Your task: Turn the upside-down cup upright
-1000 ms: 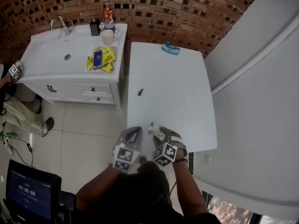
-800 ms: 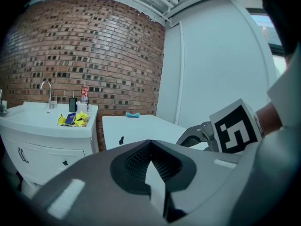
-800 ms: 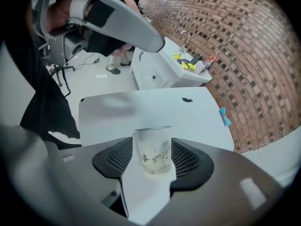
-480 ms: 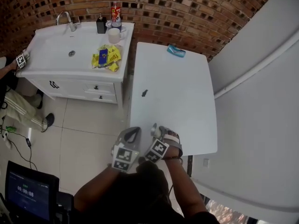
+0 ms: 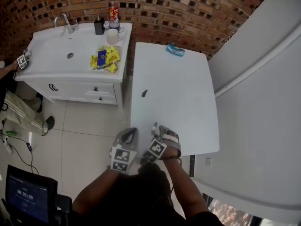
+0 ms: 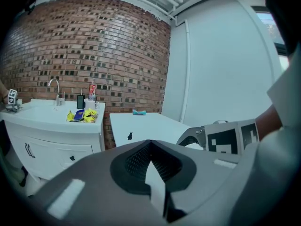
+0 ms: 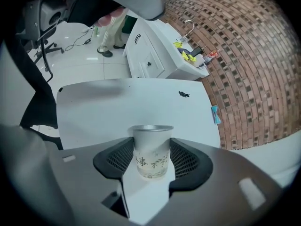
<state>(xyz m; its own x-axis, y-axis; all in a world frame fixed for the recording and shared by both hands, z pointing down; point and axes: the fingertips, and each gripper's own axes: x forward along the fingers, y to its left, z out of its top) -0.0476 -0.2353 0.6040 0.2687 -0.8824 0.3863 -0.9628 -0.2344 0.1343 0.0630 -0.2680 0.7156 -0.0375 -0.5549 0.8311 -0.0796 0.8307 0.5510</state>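
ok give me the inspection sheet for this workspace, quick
surface: white table, mostly bare
job's things: cup stands near the near edge, between the right jaws
clutter: small dark bit mid-table; blue thing at far end
grippers: left gripper shut, empty; right gripper jaws have just been closing, pads against the cup
cables: cables on the floor, left
surroundings: sink unit with yellow packets; brick wall

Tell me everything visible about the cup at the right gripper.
The cup is small, tapered, pale and glossy, with dark characters and green leafy sprigs printed on it. Its wider, grey-rimmed end points away from the right gripper, whose fingers have just been closing and touch both its sides, above the white table.
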